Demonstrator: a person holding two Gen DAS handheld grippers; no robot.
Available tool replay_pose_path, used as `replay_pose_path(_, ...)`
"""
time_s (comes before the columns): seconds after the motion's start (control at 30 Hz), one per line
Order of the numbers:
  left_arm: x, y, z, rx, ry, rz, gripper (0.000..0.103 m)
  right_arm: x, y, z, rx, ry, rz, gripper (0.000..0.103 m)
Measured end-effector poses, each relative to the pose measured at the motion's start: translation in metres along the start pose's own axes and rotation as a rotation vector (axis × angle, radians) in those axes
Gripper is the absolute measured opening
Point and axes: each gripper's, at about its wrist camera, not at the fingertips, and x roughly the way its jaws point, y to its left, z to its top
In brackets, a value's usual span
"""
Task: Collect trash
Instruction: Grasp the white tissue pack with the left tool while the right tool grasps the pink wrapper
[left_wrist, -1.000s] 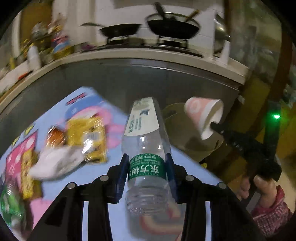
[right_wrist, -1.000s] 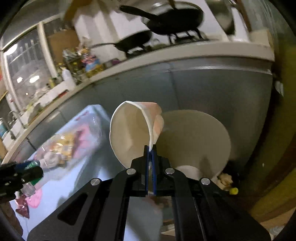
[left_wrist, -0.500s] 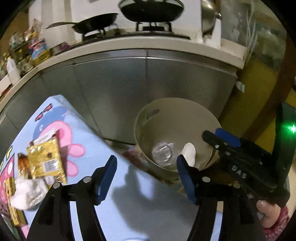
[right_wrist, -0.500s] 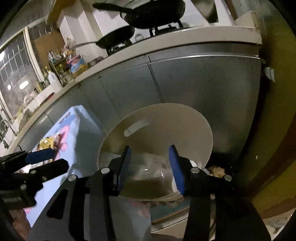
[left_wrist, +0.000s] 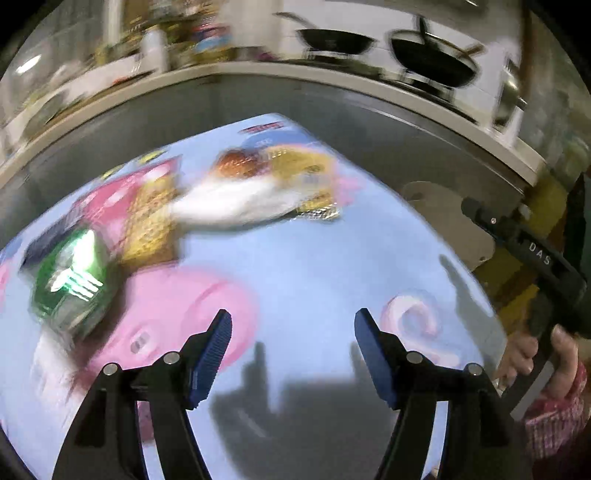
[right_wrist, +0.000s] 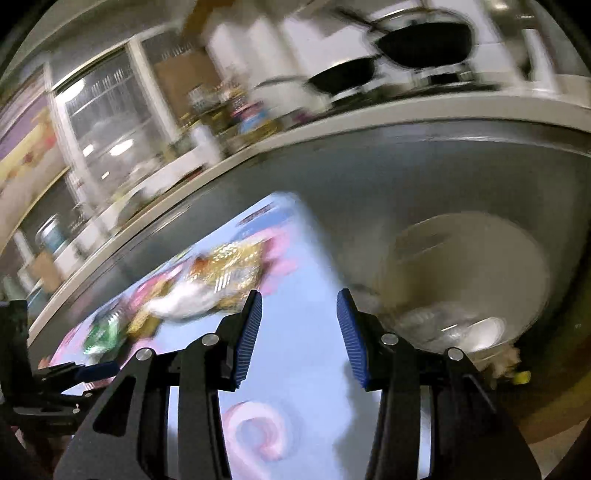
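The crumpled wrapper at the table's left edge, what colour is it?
Shiny green wrapper, clearest in the left wrist view.

Both views are smeared by motion, so the wrappers (left_wrist: 236, 192) in the upper middle of the left wrist picture are only gold, white and orange patches, and their print cannot be read. The green packet (left_wrist: 70, 280) at the left is also blurred, with a strong glare on it. In the right wrist picture the bin (right_wrist: 472, 280) at the right is soft, its contents are only pale unclear shapes, and the counter items at the upper left are streaks.
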Motion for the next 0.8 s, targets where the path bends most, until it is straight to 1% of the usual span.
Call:
replay_pose_path(0.07, -0.019, 0.030, -0.021, -0.059, 0.001, 0.026, 0.069, 0.012, 0.031, -0.014, -0.041, 0.062, 0.066, 0.040)
replay_pose_path(0.17, -0.044, 0.072, -0.046, -0.150, -0.001, 0.068, 0.069, 0.026, 0.083, -0.040, -0.122, 0.162, 0.179, 0.040)
replay_pose_path(0.23, -0.056, 0.100, -0.059, -0.226, -0.002, 0.095, 0.069, 0.034, 0.124, -0.060, -0.209, 0.240, 0.273, 0.040)
replay_pose_path(0.27, -0.062, 0.120, -0.067, -0.285, -0.002, 0.104, 0.069, 0.037, 0.144, -0.071, -0.260, 0.276, 0.310, 0.040)
replay_pose_path(0.3, -0.066, 0.136, -0.072, -0.331, 0.000, 0.118, 0.070, 0.040, 0.168, -0.084, -0.330, 0.310, 0.342, 0.042)
replay_pose_path(0.37, -0.066, 0.160, -0.077, -0.397, 0.015, 0.163, 0.070, 0.043, 0.201, -0.105, -0.443, 0.345, 0.362, 0.047)
replay_pose_path(0.4, -0.064, 0.173, -0.078, -0.445, 0.031, 0.170, 0.070, 0.046, 0.215, -0.115, -0.492, 0.358, 0.362, 0.047)
replay_pose_path(0.47, -0.060, 0.188, -0.077, -0.519, 0.043, 0.128, 0.073, 0.051, 0.233, -0.128, -0.551, 0.376, 0.355, 0.049)
replay_pose_path(0.5, -0.057, 0.193, -0.075, -0.538, 0.044, 0.124, 0.079, 0.055, 0.237, -0.132, -0.563, 0.384, 0.351, 0.051)
replay_pose_path(0.53, -0.056, 0.196, -0.073, -0.544, 0.045, 0.130, 0.088, 0.062, 0.245, -0.136, -0.577, 0.395, 0.341, 0.051)
replay_pose_path(0.6, -0.049, 0.199, -0.068, -0.552, 0.032, 0.141, 0.093, 0.068, 0.250, -0.138, -0.591, 0.406, 0.324, 0.051)
replay_pose_path(0.63, -0.044, 0.198, -0.064, -0.560, 0.038, 0.141, 0.093, 0.070, 0.253, -0.140, -0.597, 0.406, 0.317, 0.051)
replay_pose_path(0.67, -0.039, 0.198, -0.061, -0.567, 0.046, 0.136, 0.093, 0.072, 0.254, -0.141, -0.597, 0.404, 0.306, 0.040)
replay_pose_path(0.7, -0.034, 0.198, -0.058, -0.572, 0.051, 0.134, 0.093, 0.073, 0.253, -0.140, -0.585, 0.402, 0.290, 0.019)
replay_pose_path(0.73, -0.030, 0.196, -0.056, -0.573, 0.056, 0.139, 0.093, 0.075, 0.251, -0.138, -0.571, 0.406, 0.284, 0.011)
replay_pose_path(0.8, -0.018, 0.194, -0.052, -0.572, 0.082, 0.153, 0.093, 0.073, 0.240, -0.133, -0.531, 0.392, 0.264, 0.010)
